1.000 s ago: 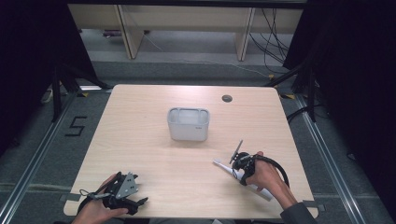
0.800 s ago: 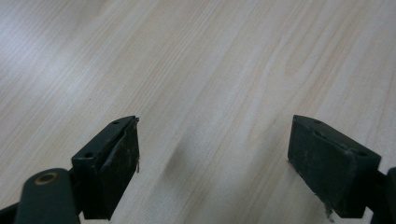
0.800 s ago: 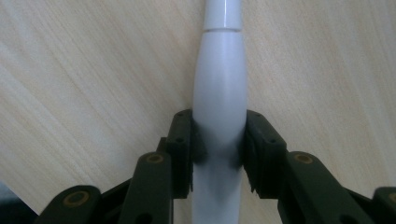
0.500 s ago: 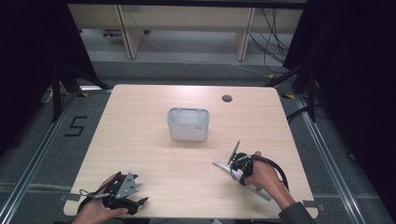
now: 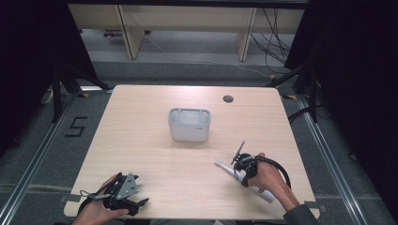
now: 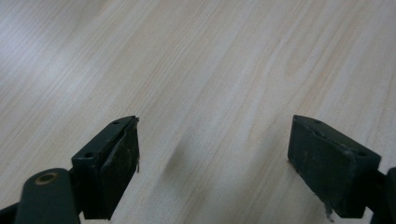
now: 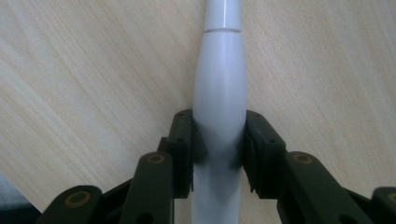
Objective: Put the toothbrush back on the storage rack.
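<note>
A long white tapered stick [image 7: 219,79] lies on the wooden table, with a seam near its far end. My right gripper [image 7: 219,136] is shut on its thick middle, a pad pressing on each side. In the high view the stick [image 5: 223,165] lies slantwise at the front right, under the hand that holds the right gripper [image 5: 237,169]. At the front left my left gripper [image 5: 137,205] rests low by the table's front edge. Its jaws [image 6: 214,144] stand wide open over bare wood, with nothing between them.
A grey open-topped box [image 5: 189,124] stands in the middle of the table [image 5: 141,140]. A dark round cable hole [image 5: 228,99] sits near the back right. Dark floor, metal rails and shelf legs surround the table.
</note>
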A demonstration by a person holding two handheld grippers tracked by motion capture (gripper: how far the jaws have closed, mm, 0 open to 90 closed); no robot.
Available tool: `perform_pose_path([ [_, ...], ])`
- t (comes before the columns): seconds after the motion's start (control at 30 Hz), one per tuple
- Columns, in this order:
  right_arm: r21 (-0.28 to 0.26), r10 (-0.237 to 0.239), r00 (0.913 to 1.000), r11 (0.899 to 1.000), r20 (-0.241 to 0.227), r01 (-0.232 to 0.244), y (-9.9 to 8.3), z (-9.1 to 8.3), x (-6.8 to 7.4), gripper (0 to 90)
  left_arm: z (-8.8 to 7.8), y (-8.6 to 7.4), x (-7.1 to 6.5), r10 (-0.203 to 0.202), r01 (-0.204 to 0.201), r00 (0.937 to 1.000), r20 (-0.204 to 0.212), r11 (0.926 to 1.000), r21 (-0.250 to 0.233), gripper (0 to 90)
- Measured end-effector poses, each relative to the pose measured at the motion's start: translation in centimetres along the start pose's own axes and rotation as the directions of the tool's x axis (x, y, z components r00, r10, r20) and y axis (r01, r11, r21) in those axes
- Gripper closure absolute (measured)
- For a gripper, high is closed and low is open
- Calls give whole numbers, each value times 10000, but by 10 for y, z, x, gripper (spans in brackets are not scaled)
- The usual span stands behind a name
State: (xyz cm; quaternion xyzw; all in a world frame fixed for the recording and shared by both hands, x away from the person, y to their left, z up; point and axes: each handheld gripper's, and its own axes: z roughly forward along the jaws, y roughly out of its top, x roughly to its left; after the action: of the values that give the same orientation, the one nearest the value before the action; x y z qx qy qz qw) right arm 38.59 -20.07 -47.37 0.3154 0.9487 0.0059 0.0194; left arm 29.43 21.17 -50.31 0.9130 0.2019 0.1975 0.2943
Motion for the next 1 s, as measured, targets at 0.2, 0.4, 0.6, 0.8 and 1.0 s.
perform_pose_path([
  [0.2,-211,-68,9999,9998,-79,67,-5,-2,-2,669,1,0,-1,-160,159,9999,-20,9998,-131,164],
  [0.4,-505,-319,9995,9982,26,320,-11,-12,-6,669,0,0,0,-15,15,10000,6,10000,3,164],
  [0.6,-1825,-54,10000,9832,-55,43,-18,-29,-6,670,0,0,1,-10,10,10000,3,10000,-17,164],
  [0.8,-3082,639,9975,9487,-311,-704,-32,-49,-9,670,0,0,1,-21,21,10000,15,10000,-4,164],
  [1.0,-4342,795,9960,8964,-402,-891,-41,-62,-14,670,1,0,0,-209,208,9998,-52,9997,-140,164],
])
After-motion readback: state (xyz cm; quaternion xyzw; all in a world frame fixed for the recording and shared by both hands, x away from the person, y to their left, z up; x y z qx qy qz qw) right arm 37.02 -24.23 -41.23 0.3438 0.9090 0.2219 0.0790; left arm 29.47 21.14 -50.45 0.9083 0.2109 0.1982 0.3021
